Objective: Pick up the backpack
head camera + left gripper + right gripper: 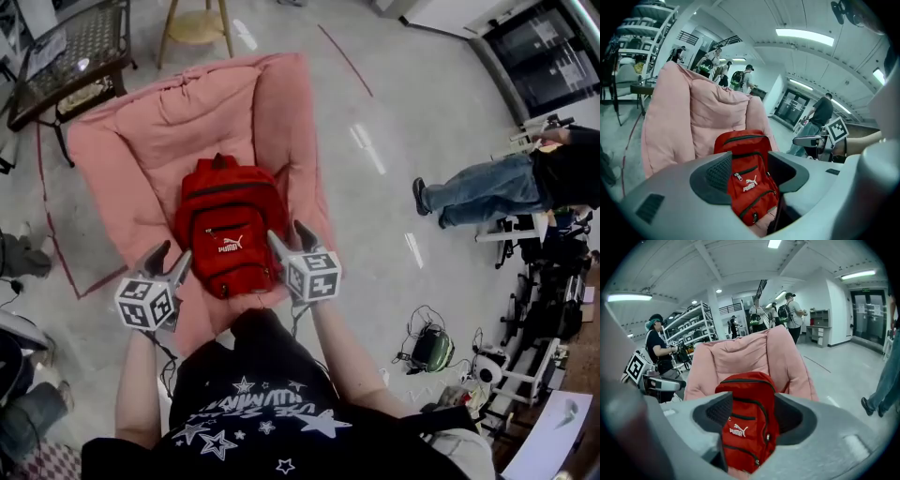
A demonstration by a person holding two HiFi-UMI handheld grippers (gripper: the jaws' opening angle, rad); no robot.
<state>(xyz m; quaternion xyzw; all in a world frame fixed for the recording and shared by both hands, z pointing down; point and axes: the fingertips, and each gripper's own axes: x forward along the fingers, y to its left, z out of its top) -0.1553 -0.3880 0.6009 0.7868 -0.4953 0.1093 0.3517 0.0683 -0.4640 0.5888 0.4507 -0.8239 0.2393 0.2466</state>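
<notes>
Left tool (172, 258) and right tool (291, 236) stand open, empty. Advance each alongside the backpack (228, 239) ahead; close both evenly.

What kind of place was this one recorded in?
Likely a lab or workshop hall, not a home: metal storage shelves, bare polished floor with cables and gear, strip lights overhead.

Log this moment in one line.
left gripper: open, empty | right gripper: open, empty | backpack: on pink cushion, not gripped

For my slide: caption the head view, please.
Red backpack on pink cushion, left gripper and right gripper open beside it.
</notes>
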